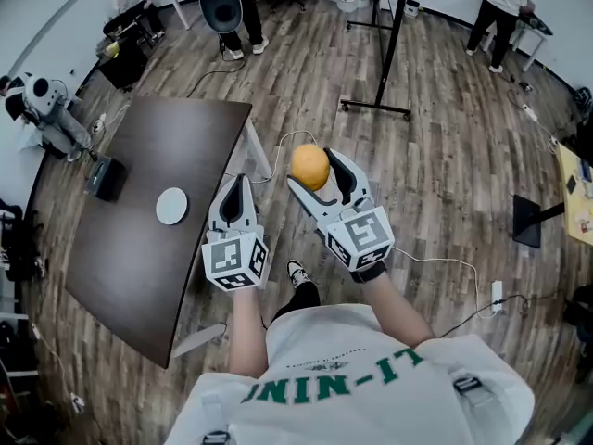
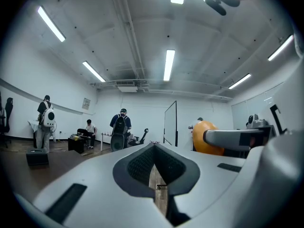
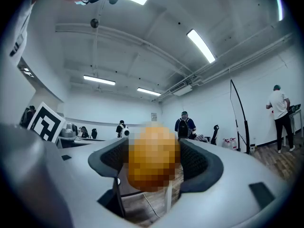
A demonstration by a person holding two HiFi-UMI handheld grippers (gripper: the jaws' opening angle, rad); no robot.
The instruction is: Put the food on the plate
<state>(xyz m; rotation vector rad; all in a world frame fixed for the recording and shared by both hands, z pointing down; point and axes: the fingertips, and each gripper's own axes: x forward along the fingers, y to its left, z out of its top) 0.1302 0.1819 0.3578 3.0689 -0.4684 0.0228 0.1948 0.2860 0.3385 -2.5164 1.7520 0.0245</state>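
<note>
An orange round fruit is clamped between the jaws of my right gripper, held up in the air to the right of the table; the right gripper view shows it as a blurred orange ball filling the gap between the pads. My left gripper hangs beside it, jaws shut with nothing in them, and the fruit appears at its right. A small white plate lies on the dark brown table, left of both grippers.
A black box sits near the table's left edge. A black stand with a pole stands on the wood floor ahead. A cable trails on the floor. People work at desks along the far walls.
</note>
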